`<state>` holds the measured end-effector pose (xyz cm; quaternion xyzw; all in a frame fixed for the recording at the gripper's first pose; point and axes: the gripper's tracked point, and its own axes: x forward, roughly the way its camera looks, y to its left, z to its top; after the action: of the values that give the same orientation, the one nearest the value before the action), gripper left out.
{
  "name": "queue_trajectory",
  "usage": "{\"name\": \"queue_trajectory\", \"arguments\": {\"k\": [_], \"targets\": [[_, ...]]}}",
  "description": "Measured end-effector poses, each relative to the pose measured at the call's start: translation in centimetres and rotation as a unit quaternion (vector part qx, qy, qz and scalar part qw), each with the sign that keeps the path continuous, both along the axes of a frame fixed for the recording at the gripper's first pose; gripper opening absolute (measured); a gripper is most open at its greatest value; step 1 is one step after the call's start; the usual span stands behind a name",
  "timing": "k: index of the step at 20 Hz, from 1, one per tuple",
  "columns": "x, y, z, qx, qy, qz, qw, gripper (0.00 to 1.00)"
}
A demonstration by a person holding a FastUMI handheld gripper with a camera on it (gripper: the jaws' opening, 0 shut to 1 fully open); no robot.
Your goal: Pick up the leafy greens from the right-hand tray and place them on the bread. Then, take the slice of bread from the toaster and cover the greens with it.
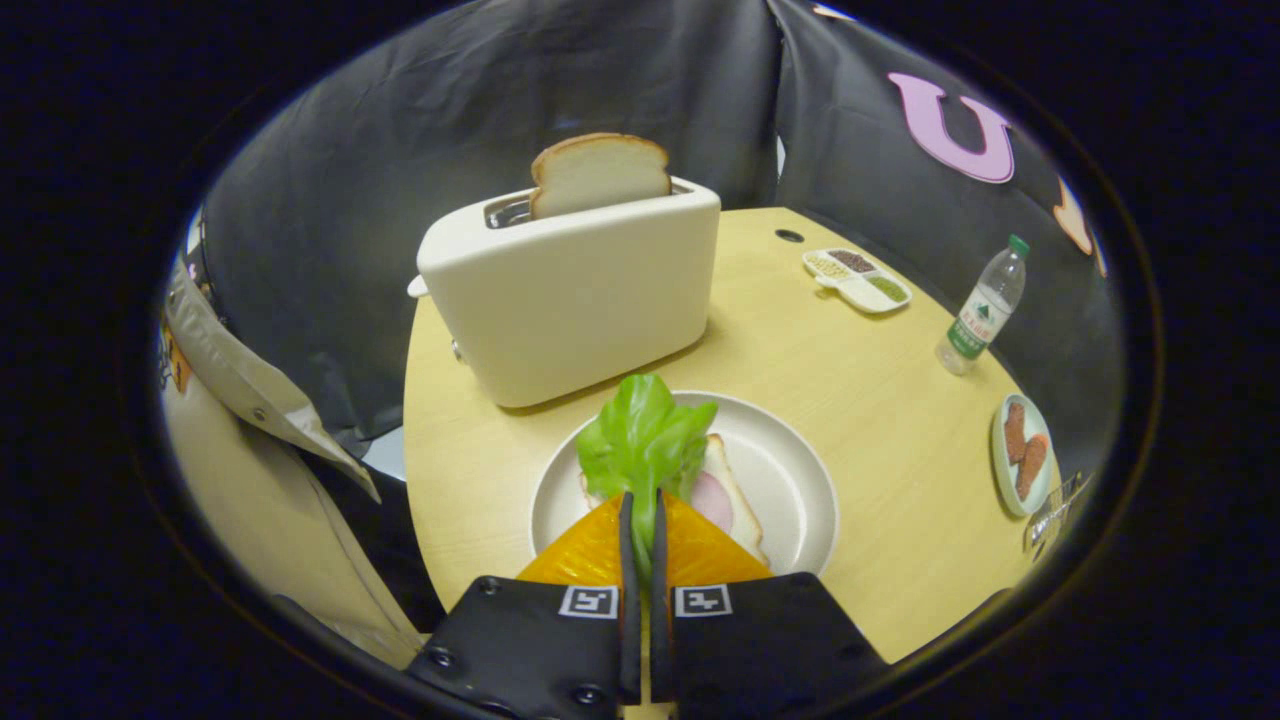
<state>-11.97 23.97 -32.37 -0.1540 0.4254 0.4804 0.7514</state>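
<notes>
The gripper has its two fingers drawn close together, clamped on the stalk end of the greens, so the leaf stands out ahead of the tips rather than drooping. That pinch at the stem looks chosen to leave the broad leaf free to spread once it is let go.

The leaf hangs over the plate, just above the bread lying there with a pink slice of ham on it (whether the leaf already touches the bread I cannot tell). The gripper is lined up over the sandwich base so the greens can drop onto it; the judgement is that the first step is nearly done, with only the release left.

Beyond the plate stands the toaster, with the second slice sticking well up out of its slot, which leaves plenty of crust to grip for the covering step.

Further off on the table sit a small divided tray, a bottle and a dish holding brown pieces, all well clear of the work. A person's sleeve shows beside the table.
</notes>
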Motion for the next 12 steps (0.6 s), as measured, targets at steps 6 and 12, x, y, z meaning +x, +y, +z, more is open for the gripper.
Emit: {"name": "queue_trajectory", "arguments": {"k": [6, 12], "targets": [[1.3, -0.2, -1.7, -0.025, -0.002, -0.016, 1.0, 0.23], [1.6, -0.5, -2.7, -0.044, -0.013, -0.018, 0.999, 0.56]]}}
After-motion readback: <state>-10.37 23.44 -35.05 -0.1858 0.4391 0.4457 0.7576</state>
